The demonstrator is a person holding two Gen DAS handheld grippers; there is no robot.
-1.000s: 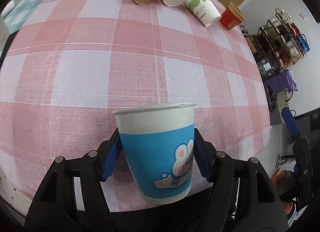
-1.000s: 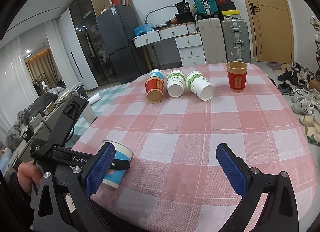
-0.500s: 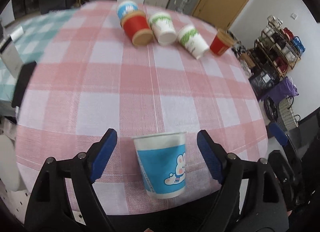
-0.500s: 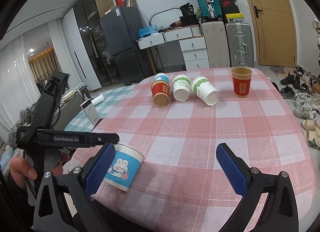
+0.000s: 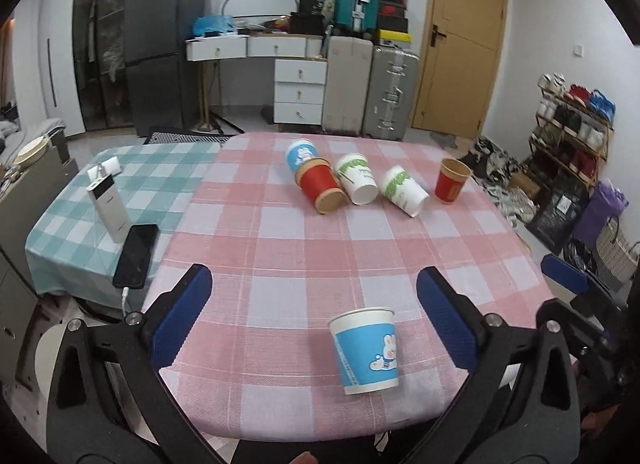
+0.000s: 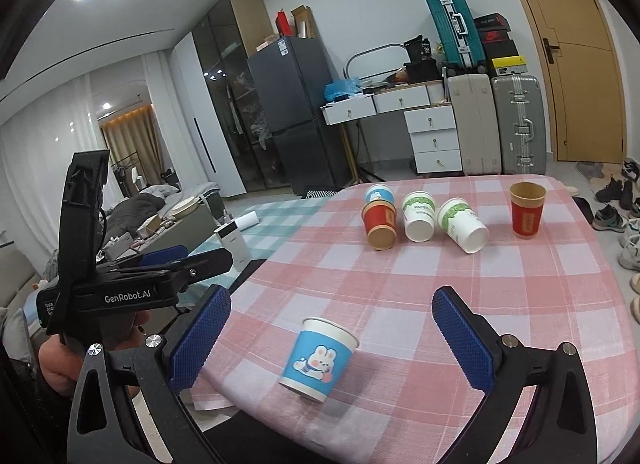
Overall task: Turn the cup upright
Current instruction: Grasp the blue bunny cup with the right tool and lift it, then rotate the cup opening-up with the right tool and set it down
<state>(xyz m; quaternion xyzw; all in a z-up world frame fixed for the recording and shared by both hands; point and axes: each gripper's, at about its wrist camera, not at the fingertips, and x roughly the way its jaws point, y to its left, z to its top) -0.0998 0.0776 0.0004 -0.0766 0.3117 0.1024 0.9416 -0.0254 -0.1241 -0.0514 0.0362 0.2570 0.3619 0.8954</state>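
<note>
A blue paper cup with a rabbit picture (image 5: 366, 350) stands upright, mouth up, near the front edge of the pink checked table (image 5: 304, 256); it also shows in the right wrist view (image 6: 320, 358). My left gripper (image 5: 314, 318) is open and empty, drawn back above and behind the cup. It appears from the side in the right wrist view (image 6: 176, 260). My right gripper (image 6: 330, 338) is open and empty, its blue pads either side of the cup but apart from it.
At the far side lie a blue cup (image 5: 301, 153), a red cup (image 5: 321, 188) and two green-print white cups (image 5: 357, 179) (image 5: 404, 190) on their sides; a red cup (image 5: 452, 180) stands upright. A phone (image 5: 136, 255) and power bank (image 5: 108, 204) sit on the green cloth at left.
My left gripper has opened, let go of the blue rabbit cup and pulled back and up. The cup now stands free on the table. The right gripper has risen slightly.
</note>
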